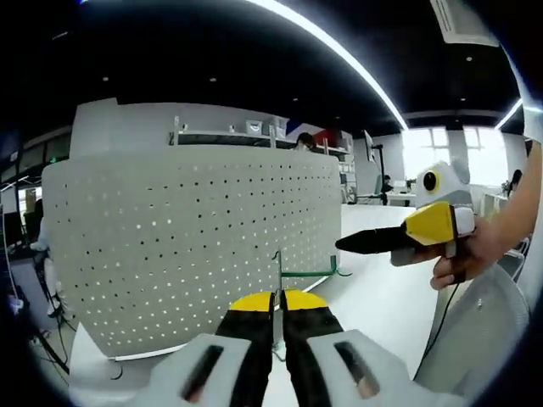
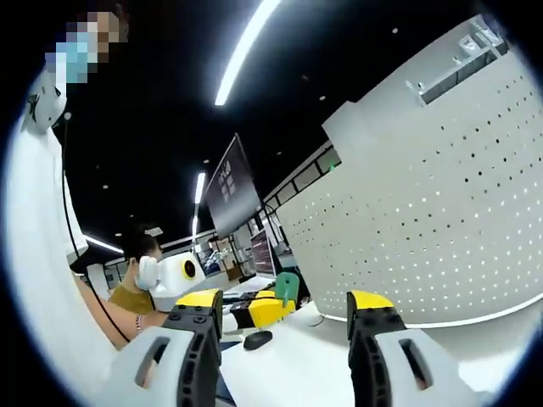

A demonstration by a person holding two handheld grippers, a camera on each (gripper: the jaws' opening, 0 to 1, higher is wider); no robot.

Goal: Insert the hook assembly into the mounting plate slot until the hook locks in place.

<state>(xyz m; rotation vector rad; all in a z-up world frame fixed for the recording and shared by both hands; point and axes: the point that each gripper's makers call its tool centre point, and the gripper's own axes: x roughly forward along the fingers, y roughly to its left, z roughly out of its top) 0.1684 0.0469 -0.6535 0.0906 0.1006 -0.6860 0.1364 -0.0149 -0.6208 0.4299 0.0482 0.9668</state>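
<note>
The white perforated mounting plate stands upright on the table, just beyond my left gripper. That gripper is shut on the hook assembly, a thin metal wire with a green arm reaching right, close to the plate's lower right corner. My right gripper, yellow with black tips, comes in from the right in a hand and points at the hook. In the right gripper view the right gripper is open and holds nothing. The plate fills its right side. The left gripper sits low beyond the jaws with a green piece at it.
The white table runs on to the right of the plate. A shelf with small items stands behind the plate's top. A dark screen and desks lie further back. A person's white sleeve lines the left edge.
</note>
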